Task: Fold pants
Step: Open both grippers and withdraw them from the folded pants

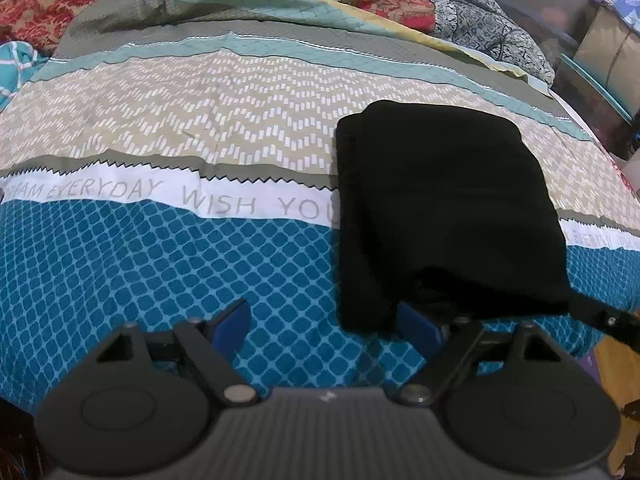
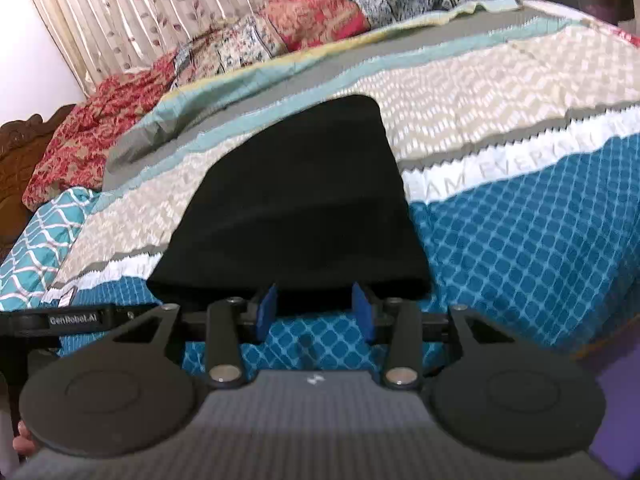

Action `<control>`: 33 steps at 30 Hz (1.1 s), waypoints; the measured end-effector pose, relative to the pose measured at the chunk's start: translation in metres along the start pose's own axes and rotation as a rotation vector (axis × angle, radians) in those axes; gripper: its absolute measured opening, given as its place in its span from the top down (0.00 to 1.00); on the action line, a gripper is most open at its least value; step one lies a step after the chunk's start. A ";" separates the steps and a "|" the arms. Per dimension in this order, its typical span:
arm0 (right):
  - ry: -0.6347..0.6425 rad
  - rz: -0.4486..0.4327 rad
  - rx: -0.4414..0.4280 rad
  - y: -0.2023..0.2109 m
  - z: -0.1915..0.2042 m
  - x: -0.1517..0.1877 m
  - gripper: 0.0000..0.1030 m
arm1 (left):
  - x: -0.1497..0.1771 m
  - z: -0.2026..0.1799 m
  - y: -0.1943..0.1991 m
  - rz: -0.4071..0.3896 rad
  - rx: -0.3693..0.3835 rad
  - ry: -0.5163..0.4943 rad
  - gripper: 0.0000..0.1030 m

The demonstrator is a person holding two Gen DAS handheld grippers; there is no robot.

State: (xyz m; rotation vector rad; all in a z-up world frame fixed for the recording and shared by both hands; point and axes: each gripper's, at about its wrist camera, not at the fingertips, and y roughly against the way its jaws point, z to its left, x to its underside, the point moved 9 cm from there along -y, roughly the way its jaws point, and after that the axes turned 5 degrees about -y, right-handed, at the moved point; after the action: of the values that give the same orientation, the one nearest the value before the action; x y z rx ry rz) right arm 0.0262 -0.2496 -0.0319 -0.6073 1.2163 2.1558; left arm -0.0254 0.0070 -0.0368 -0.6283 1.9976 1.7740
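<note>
The black pants (image 1: 436,208) lie folded into a compact rectangle on the patterned bedspread (image 1: 160,264). My left gripper (image 1: 322,307) hovers at their near left corner, open wide, with only bedspread between its blue pads (image 1: 230,322); the right-hand pad sits against the corner's edge. In the right wrist view the folded pants (image 2: 296,200) fill the centre. My right gripper (image 2: 315,287) is at their near edge, half open, with its blue pads (image 2: 267,312) on either side of a stretch of that edge and not pressing on it.
Red floral and blue patterned quilts (image 2: 312,16) are piled along the far side of the bed, under a pleated curtain (image 2: 120,12). A carved wooden headboard (image 2: 20,152) stands at the left. Shelves and boxes (image 1: 600,40) stand beyond the bed's right edge.
</note>
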 end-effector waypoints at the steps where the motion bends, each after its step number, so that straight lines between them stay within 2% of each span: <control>1: 0.002 -0.004 0.002 0.000 0.001 0.000 0.56 | 0.001 0.002 -0.001 0.002 -0.006 0.003 0.19; 10: -0.016 0.086 0.012 -0.021 0.001 0.020 0.56 | 0.017 0.020 -0.012 0.038 -0.045 0.014 0.18; 13: -0.059 0.154 0.043 -0.037 -0.008 0.034 0.56 | 0.018 0.019 -0.013 0.039 -0.043 0.003 0.16; 18: -0.135 0.173 0.035 -0.044 -0.019 0.038 0.55 | 0.020 0.019 -0.017 0.044 -0.032 -0.003 0.11; 23: -0.126 0.182 0.040 -0.045 -0.017 0.043 0.47 | 0.020 0.018 -0.022 0.051 -0.004 0.013 0.00; 31: -0.161 0.195 0.049 -0.049 -0.021 0.046 0.33 | 0.020 0.019 -0.026 0.061 -0.001 0.023 0.00; 33: -0.172 0.196 0.052 -0.049 -0.023 0.045 0.33 | 0.020 0.020 -0.027 0.061 0.002 0.026 0.00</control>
State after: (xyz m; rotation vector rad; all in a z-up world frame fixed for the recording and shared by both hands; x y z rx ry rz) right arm 0.0291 -0.2372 -0.1015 -0.2831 1.2776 2.2752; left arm -0.0259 0.0225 -0.0727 -0.5989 2.0557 1.8077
